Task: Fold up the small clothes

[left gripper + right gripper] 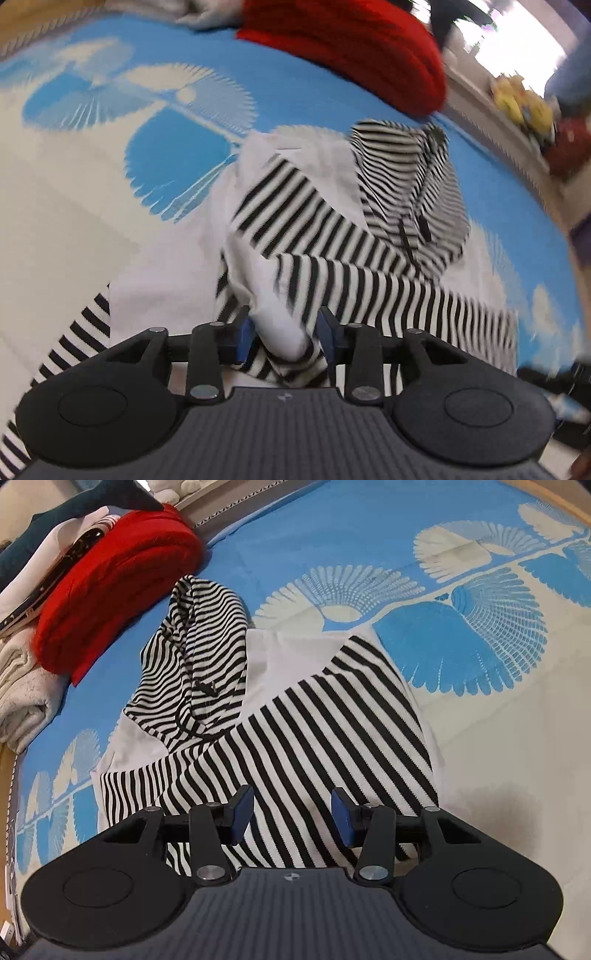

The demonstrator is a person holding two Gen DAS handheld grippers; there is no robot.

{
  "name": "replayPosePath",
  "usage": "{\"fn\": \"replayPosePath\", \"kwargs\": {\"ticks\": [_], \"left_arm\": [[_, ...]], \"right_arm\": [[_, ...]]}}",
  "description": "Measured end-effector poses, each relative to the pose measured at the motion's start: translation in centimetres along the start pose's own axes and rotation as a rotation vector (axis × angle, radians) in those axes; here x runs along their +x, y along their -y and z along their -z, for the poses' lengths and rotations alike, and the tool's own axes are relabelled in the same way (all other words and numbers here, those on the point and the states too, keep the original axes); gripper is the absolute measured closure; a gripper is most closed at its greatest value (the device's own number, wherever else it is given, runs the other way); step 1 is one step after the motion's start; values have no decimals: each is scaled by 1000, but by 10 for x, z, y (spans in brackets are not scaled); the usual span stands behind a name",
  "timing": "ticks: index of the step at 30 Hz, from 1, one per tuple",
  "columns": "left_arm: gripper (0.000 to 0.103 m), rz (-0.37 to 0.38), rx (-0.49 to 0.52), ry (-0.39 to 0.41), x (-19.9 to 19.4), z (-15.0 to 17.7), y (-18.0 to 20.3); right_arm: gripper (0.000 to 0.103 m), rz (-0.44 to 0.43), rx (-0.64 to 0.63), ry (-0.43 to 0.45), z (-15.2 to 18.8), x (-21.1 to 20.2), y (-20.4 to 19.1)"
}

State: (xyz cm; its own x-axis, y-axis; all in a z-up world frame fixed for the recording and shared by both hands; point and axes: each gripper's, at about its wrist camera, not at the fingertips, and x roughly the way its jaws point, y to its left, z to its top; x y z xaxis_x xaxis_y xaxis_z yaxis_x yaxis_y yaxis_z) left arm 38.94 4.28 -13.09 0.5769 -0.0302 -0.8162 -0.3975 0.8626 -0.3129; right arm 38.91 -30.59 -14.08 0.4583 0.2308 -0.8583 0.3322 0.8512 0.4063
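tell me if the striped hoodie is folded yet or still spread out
Partly folded. The striped hoodie has a sleeve laid across its white body, its hood lies rumpled, and the left claw grips a bunched end.

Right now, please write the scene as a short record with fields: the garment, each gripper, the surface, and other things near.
garment: black-and-white striped hoodie, partly folded, hood lying flat at the far end
left gripper: shut on a bunched white and striped part of the hoodie
right gripper: open, above the striped fabric, holding nothing
surface: blue and cream patterned blanket
nearby: red knit garment folded beyond the hood; cream knit garment beside it
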Motion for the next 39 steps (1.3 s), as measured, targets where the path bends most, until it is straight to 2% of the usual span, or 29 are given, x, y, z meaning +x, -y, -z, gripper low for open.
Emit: {"fn": "replayPosePath", "kwargs": {"ticks": [3, 6, 7, 8, 9, 12, 14, 15, 16, 18, 20, 22, 25, 27, 28, 30, 31, 33, 36, 39], "left_arm": [[52, 77, -135, -85, 13, -14, -27], [58, 72, -224, -147, 26, -21, -45], [65, 62, -238, -152, 28, -21, -49], [92, 53, -230, -158, 28, -22, -50], [97, 48, -204, -157, 27, -24, -50], [97, 90, -89, -28, 1, -36, -36], [97, 125, 28, 93, -20, -41, -23], [96, 127, 65, 132, -25, -43, -19], [96, 116, 80, 136, -25, -44, -20], [87, 80, 30, 68, -14, -46, -30], [83, 18, -43, -6, 1, -47, -47], [84, -4, -46, -2, 1, -48, -51], [83, 68, 27, -8, -1, -47, -40], [82, 115, 42, -74, 7, -41, -36], [81, 112, 38, -128, 16, -37, -36], [82, 29, 54, -235, 36, -26, -38], [85, -21, 71, -252, 41, -21, -40], [84, -42, 105, -219, 37, -22, -35], [79, -44, 180, -147, 23, -24, -22], [79, -63, 209, -157, 27, -18, -20]], "right_arm": [[54, 6, 17, -5, 2, 1, -1], [54, 6, 23, -19, 3, 3, -4], [54, 6, 21, -19, 3, 3, -5], [54, 6, 18, -19, 2, 3, -7], [54, 7, 14, -18, 2, 2, -8], [54, 13, 13, -14, 2, 2, -10], [54, 25, 24, -8, 1, 2, -7], [54, 31, 37, -6, 2, 3, -5], [54, 35, 51, -7, 2, 4, -2], [54, 55, 103, -23, 3, 9, 8], [54, 71, 163, -50, 6, 15, 19], [54, 108, 227, -85, 9, 23, 31], [54, 147, 301, -118, 14, 31, 45], [54, 165, 315, -126, 17, 34, 49], [54, 169, 317, -128, 18, 35, 48], [54, 171, 317, -126, 18, 35, 47], [54, 175, 308, -118, 18, 32, 45], [53, 180, 252, -78, 15, 25, 35], [47, 156, 144, -34, 6, 19, 23], [44, 137, 148, -62, 5, 23, 28]]}}
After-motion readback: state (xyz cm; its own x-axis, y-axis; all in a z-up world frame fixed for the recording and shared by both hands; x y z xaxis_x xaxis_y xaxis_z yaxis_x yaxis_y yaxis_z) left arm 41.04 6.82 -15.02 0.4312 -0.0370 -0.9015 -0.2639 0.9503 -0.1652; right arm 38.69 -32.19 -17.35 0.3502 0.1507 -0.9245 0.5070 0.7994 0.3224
